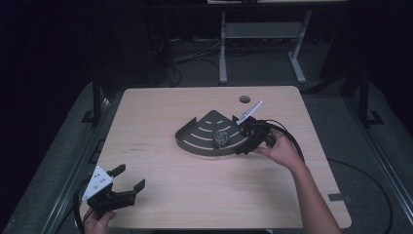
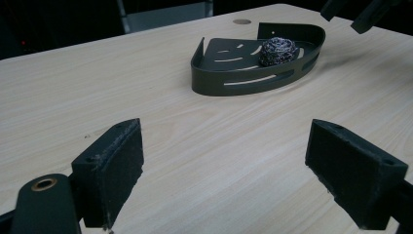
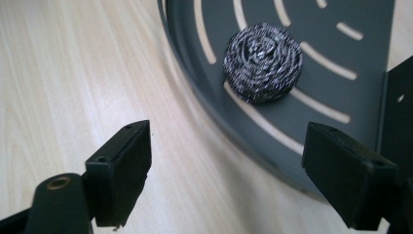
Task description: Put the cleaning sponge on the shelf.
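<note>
- Left gripper (image 1: pixel 127 178), at the near left corner of the wooden table (image 1: pixel 160 161), jaws spread wide over bare wood, nothing between them.
- Dark quarter-round slotted tray (image 1: pixel 192 139) at mid-table, well apart from that gripper, with open tabletop between.
- Steel wool scourer (image 1: pixel 222 138) lying inside the tray near its curved wall.
- Right gripper (image 1: pixel 247 141) at the tray's right edge, jaws parted and empty, straddling the curved rim, scourer just beyond.

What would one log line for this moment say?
right claw: open, at corner tray rim | steel scourer: in tray, untouched | left claw: open, idle near table edge
</note>
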The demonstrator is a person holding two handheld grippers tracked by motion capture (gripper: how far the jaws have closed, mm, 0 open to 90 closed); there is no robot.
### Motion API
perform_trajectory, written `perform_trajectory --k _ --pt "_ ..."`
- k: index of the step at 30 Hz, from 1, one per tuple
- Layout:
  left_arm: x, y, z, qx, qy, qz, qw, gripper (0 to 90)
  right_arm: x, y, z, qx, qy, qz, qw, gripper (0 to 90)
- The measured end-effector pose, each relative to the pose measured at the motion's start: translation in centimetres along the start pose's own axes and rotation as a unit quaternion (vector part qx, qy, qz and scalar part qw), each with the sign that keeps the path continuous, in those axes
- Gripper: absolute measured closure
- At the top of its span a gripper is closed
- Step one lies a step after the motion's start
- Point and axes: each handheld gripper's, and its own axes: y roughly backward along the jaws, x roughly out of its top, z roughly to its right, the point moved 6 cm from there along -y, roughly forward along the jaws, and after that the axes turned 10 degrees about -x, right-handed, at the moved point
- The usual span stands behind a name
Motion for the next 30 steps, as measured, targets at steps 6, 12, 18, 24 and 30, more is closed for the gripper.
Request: perform_trajectory --k 6,12,18,24,30 --pt "0.0 0.0 0.0 0.000 0.001 0.001 1.0000 13.2 -0.4 0.6 -0.3 -0.001 -0.001 0.008 1.0000 17.7" --pt "0.0 0.0 0.0 0.000 0.000 0.000 1.0000 13.3 -1.1 1.0 -0.6 -0.002 -0.002 0.012 0.9999 17.7" --pt "0.0 0.0 0.0 0.001 0.000 0.000 1.0000 13.3 -1.7 1.2 -0.9 -0.001 -0.002 0.014 0.9999 17.6" --pt "-0.1 0.0 0.0 0.001 0.000 -0.001 1.0000 13.2 -2.7 1.3 -1.2 0.002 -0.005 0.019 0.9998 17.6" --pt "-0.1 0.0 0.0 0.001 0.000 -0.002 1.0000 13.2 -3.5 1.6 -1.5 0.003 -0.009 0.021 0.9997 17.6"
